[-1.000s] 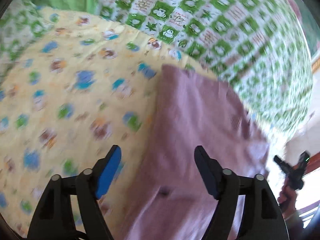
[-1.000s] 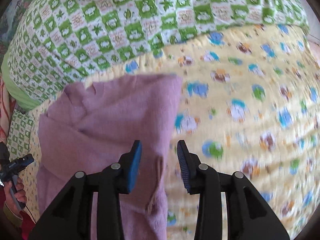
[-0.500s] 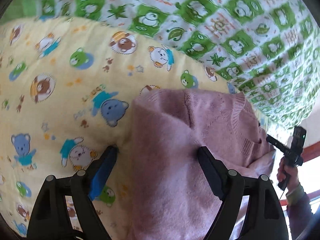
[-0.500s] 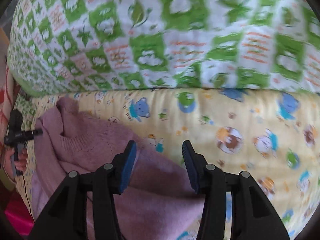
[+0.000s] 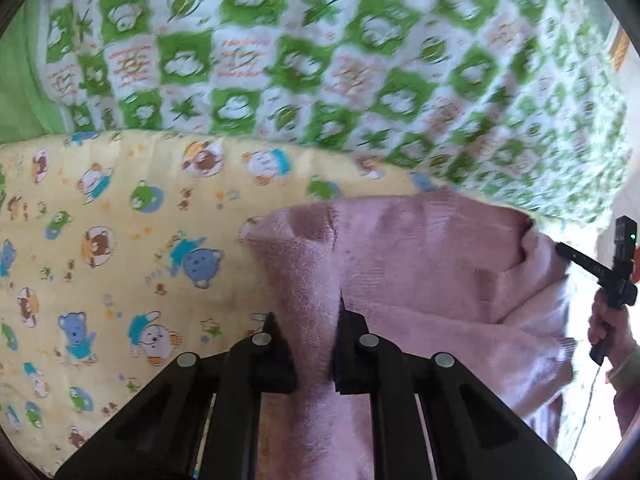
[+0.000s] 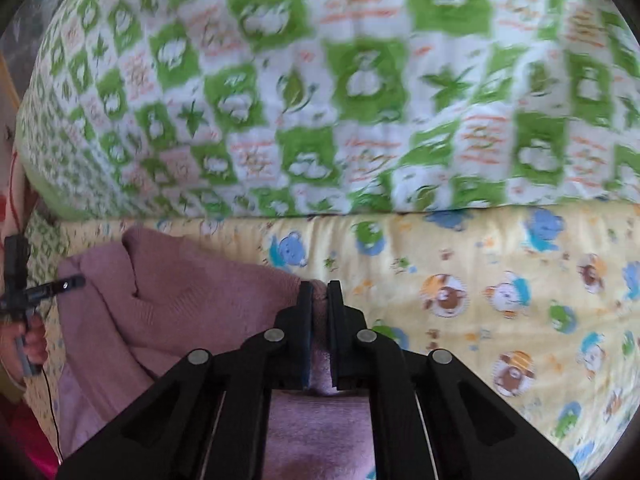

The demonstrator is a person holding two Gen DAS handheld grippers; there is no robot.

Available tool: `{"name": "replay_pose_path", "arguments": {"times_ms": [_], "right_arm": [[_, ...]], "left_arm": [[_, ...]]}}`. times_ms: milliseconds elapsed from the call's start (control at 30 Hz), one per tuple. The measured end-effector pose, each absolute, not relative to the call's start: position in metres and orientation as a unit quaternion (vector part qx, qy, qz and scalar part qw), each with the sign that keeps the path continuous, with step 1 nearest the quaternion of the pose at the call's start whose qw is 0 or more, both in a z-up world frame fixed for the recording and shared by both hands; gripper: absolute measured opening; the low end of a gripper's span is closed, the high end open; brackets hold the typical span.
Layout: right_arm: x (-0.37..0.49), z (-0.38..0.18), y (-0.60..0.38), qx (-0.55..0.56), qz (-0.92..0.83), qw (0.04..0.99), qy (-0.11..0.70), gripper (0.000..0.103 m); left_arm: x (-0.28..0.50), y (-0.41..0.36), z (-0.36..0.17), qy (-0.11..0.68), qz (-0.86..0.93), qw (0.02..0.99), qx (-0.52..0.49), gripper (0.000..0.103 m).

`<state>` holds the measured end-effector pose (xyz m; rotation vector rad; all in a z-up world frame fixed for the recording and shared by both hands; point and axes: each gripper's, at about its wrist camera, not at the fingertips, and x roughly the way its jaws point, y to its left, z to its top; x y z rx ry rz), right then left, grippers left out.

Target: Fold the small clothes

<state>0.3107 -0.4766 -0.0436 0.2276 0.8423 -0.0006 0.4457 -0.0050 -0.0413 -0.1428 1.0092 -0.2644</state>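
Left claw (image 5: pixel 310 316) clenched on a bunched ridge of the pink knit garment (image 5: pixel 420 264), its jaws closing with the fabric between them; right claw (image 6: pixel 319 296) clenched on the garment's opposite edge (image 6: pixel 192 292), only a thin fold showing between the pads. The garment lies on the yellow bear-print quilt (image 5: pixel 120 240), its far edge at 12 o'clock just short of the green checked blanket (image 5: pixel 320 60); in the left wrist view the other claw (image 5: pixel 576 258) and the hand (image 5: pixel 608 320) carrying it appear at 3 o'clock, at the garment's far corner.

Risks, as judged: the right claw's bite looks shallow, so a lift or pull could let the edge slip out; the left claw holds a thick bunch, possibly more than one layer, which would drag hidden fabric along and give a crooked fold; uneven travel of the two hands would skew the crease; the soft quilt may ruck beneath the garment.

Compared with half a second earlier: both claws then stood wide apart, straddling the fabric without pressing it; now both are shut on it; the garment's near part is gathered into a ridge where it previously lay flatter.
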Motion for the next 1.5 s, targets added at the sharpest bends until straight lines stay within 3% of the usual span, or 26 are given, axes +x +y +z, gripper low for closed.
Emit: {"name": "replay_pose_path", "arguments": {"times_ms": [167, 233, 300, 400, 533, 600, 833, 1000, 1267, 1400, 1500], "right_arm": [[0.332, -0.076, -0.463, 0.078, -0.031, 0.890, 0.447, 0.007], [0.337, -0.080, -0.462, 0.092, -0.044, 0.888, 0.448, 0.007], [0.339, -0.081, -0.463, 0.107, -0.049, 0.885, 0.450, 0.007], [0.333, -0.077, -0.462, 0.109, -0.046, 0.887, 0.447, 0.009], [0.318, -0.062, -0.471, 0.131, -0.065, 0.885, 0.442, 0.027], [0.305, -0.050, -0.469, 0.148, -0.065, 0.890, 0.427, 0.028], [0.237, -0.026, -0.427, 0.170, -0.012, 0.902, 0.396, 0.039], [0.171, -0.033, -0.400, 0.185, 0.013, 0.893, 0.410, 0.044], [0.104, -0.065, -0.376, 0.237, 0.004, 0.863, 0.446, 0.044], [0.087, -0.065, -0.369, 0.238, -0.004, 0.863, 0.446, 0.044], [0.087, -0.062, -0.373, 0.241, -0.010, 0.866, 0.438, 0.044]], "left_arm": [[0.456, 0.018, -0.065, 0.486, -0.124, 0.858, -0.111, 0.011], [0.460, 0.025, -0.070, 0.491, -0.137, 0.850, -0.134, 0.015], [0.456, 0.029, -0.070, 0.491, -0.141, 0.847, -0.146, 0.027], [0.454, 0.037, -0.068, 0.487, -0.121, 0.853, -0.141, 0.030], [0.455, 0.051, -0.071, 0.495, -0.100, 0.851, -0.147, 0.030], [0.442, 0.061, -0.060, 0.493, -0.090, 0.854, -0.141, 0.034], [0.394, 0.064, -0.038, 0.491, -0.079, 0.861, -0.107, 0.035], [0.335, 0.047, -0.037, 0.502, -0.113, 0.853, -0.088, 0.053], [0.295, 0.012, -0.075, 0.529, -0.074, 0.844, 0.047, 0.053], [0.303, 0.026, -0.084, 0.540, -0.036, 0.840, 0.023, 0.040], [0.299, 0.035, -0.086, 0.544, -0.033, 0.838, -0.010, 0.040]]}}
